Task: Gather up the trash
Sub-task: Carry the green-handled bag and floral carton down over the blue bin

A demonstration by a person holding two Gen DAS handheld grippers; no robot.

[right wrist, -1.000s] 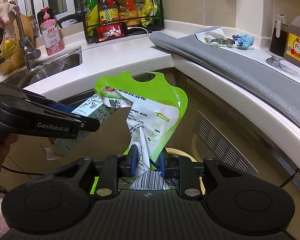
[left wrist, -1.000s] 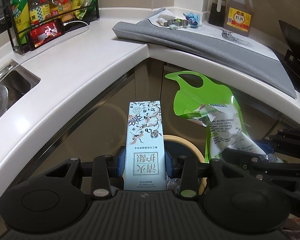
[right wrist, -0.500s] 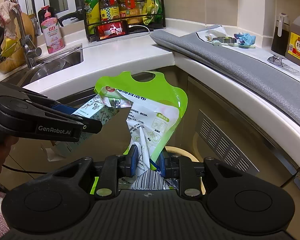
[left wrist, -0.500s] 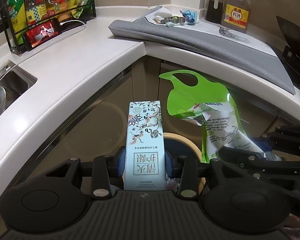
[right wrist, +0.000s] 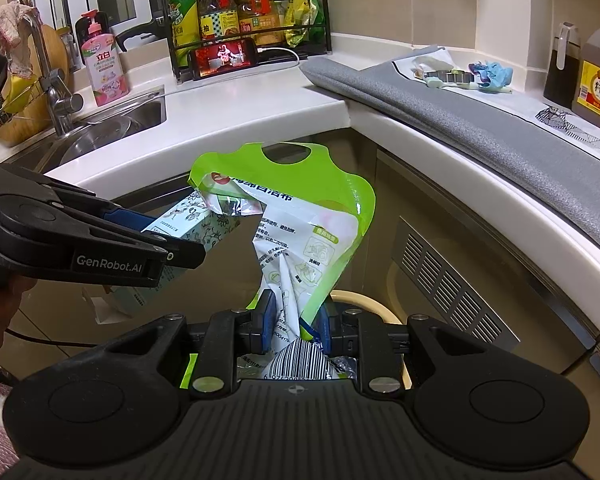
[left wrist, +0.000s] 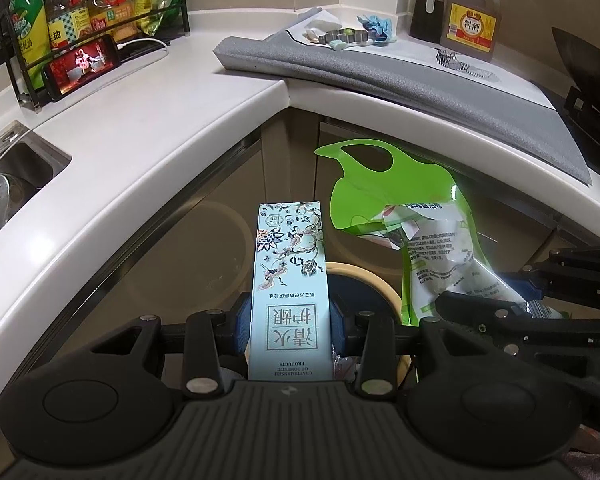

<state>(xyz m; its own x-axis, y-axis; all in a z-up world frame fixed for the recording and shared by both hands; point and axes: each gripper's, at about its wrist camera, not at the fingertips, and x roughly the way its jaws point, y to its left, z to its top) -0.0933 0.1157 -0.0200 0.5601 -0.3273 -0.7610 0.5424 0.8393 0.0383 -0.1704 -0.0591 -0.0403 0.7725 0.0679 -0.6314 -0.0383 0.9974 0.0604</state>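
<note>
Kitchen corner, white surface (left wrist: 148, 120) above a round bin (left wrist: 380, 284).
Left gripper (left wrist: 290, 330) fingers clamp a floral box (left wrist: 288, 276); right gripper (right wrist: 296, 326) fingers pinch a green bag (right wrist: 300, 220).

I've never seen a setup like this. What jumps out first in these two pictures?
Most striking is the bright green plastic bag, crumpled and pinched in the right gripper, held below the curve of the white counter. Beside it, the left gripper clamps a pale blue floral box, upright in its jaws. Both hang over a round, cream-rimmed bin by the cabinets, and a phone glows red at the counter's back.
</note>
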